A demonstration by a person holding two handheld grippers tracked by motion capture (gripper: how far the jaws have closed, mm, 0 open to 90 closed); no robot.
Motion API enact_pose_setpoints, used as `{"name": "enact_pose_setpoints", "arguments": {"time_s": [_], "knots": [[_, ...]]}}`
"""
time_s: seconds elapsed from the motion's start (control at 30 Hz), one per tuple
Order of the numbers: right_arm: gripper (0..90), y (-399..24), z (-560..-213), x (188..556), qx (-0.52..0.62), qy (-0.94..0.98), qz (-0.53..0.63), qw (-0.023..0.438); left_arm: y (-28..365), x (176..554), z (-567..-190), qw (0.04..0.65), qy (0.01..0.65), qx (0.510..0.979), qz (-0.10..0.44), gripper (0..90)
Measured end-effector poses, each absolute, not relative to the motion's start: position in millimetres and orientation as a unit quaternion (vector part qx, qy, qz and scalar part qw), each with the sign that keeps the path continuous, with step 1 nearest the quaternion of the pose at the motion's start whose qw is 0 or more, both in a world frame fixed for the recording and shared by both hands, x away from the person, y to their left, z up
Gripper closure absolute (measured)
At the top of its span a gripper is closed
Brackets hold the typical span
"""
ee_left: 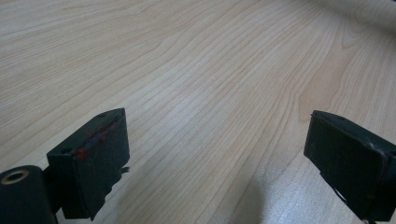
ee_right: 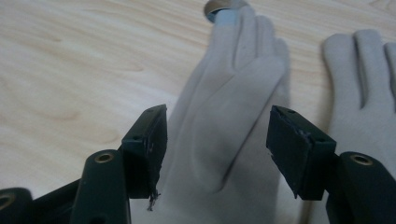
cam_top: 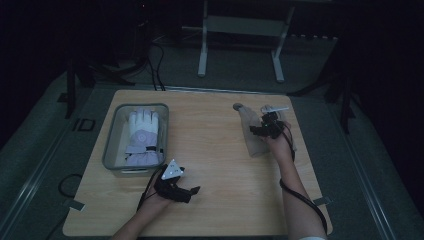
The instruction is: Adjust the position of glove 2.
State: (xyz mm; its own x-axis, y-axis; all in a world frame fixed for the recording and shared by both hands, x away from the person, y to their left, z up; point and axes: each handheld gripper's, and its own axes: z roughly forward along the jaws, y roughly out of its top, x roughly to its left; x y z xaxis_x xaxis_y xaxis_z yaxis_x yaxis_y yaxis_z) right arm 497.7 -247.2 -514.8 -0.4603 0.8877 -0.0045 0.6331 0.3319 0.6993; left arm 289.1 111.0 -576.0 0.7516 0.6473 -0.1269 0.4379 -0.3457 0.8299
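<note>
Two black jaws of the right hand-held gripper [ee_right: 215,154] stand apart astride a beige glove [ee_right: 229,116], not pressing it. Soft, light and limp, it should bunch and sag when lifted; a pinch across the palm looks best. It lies flat at the bench's [cam_top: 215,150] upper right, second glove [ee_right: 369,79] beside. The left hand-held gripper [ee_left: 215,163] idles, released.
</note>
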Motion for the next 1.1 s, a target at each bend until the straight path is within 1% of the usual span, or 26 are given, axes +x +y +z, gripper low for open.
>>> {"name": "enact_pose_setpoints", "arguments": {"time_s": [0.23,0.43,0.5,0.63,0.73,0.8,0.87,0.9,0.97,1.03,1.1], "knots": [[38.2,-247,-520,518,0.496,0.791,0.304,0.191,113,289,-576,0.471,0.338,0.806,0.114,7.1],[38.7,-245,-533,524,0.491,0.8,0.285,0.194,114,288,-576,0.474,0.338,0.805,0.114,7.1],[38.5,-245,-540,525,0.493,0.805,0.278,0.18,114,288,-576,0.475,0.338,0.804,0.113,7.1],[39.4,-243,-546,521,0.49,0.802,0.278,0.198,114,288,-576,0.475,0.338,0.805,0.113,7.1],[43.4,-242,-547,519,0.491,0.8,0.279,0.205,114,287,-576,0.475,0.338,0.804,0.118,7.1],[48.0,-241,-546,517,0.494,0.798,0.278,0.205,114,287,-576,0.473,0.338,0.805,0.119,7.2],[58.8,-239,-545,517,0.489,0.803,0.275,0.201,113,287,-576,0.471,0.337,0.806,0.12,7.2],[61.7,-238,-544,516,0.492,0.802,0.272,0.201,113,287,-576,0.47,0.337,0.807,0.12,7.2],[71.2,-236,-543,516,0.497,0.801,0.27,0.197,113,287,-576,0.47,0.337,0.807,0.118,7.2],[75.3,-236,-542,516,0.51,0.794,0.272,0.191,113,287,-576,0.471,0.338,0.806,0.118,7.2],[76.5,-235,-541,516,0.523,0.787,0.274,0.181,113,287,-576,0.471,0.337,0.807,0.119,7.2]]}}
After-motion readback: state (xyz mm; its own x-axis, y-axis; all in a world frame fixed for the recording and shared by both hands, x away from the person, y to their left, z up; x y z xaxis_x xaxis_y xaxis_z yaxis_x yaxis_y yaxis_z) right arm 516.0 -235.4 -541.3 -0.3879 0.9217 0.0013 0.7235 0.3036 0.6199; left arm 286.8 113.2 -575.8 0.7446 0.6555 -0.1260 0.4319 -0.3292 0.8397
